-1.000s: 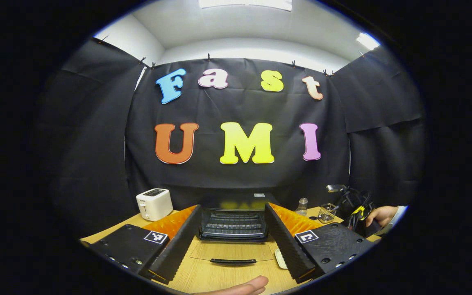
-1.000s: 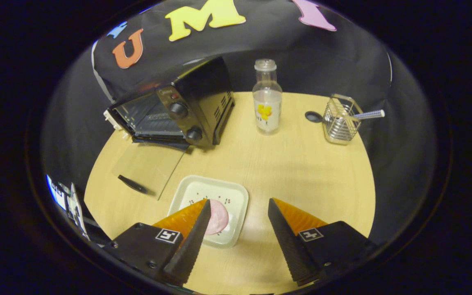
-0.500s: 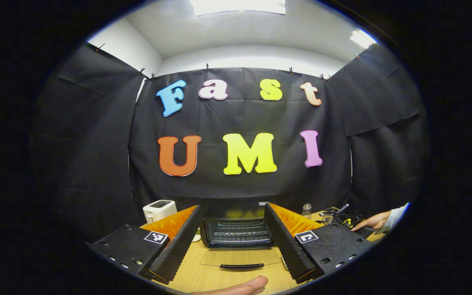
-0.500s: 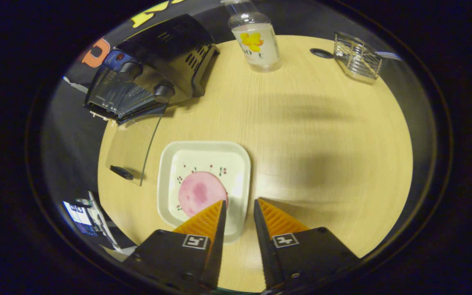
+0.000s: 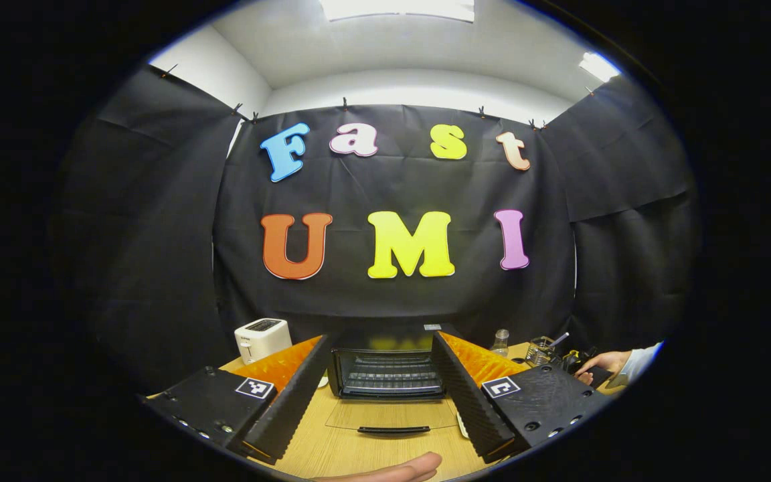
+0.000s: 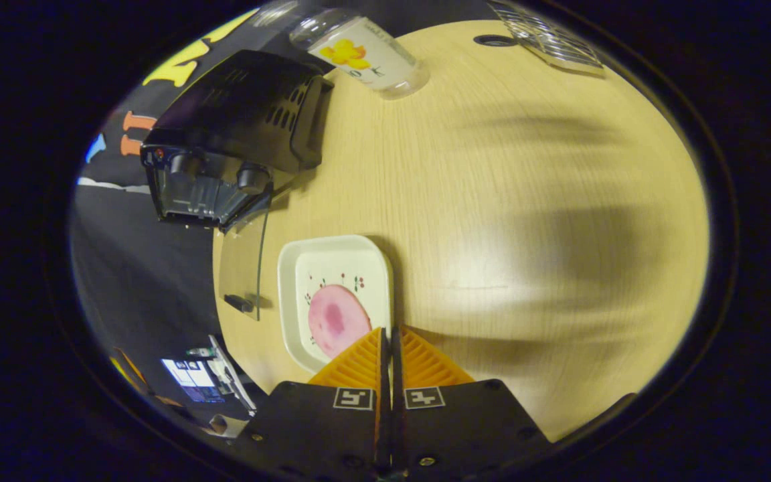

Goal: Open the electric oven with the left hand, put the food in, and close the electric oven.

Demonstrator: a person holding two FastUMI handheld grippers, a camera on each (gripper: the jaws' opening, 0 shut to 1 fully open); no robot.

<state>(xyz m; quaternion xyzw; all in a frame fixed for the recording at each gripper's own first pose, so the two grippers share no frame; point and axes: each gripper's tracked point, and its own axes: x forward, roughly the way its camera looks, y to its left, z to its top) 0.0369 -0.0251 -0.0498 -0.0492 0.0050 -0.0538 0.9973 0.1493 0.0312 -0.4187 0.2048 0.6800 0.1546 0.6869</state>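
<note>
Pale wood table, black cloth walls. Plate rim pinched by right gripper; left gripper spread before open oven.

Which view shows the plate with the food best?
The right gripper view: the plate lies whole on the table, the pink slice on it, the right gripper closed at its rim. The left gripper view shows just a plate edge beside a finger.

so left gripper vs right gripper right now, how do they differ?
Left gripper is open, fingers spread and empty; right gripper is closed on the rim of the plate. Left points level at the open oven; right tilts down toward the table. Both are hand-held.
</note>
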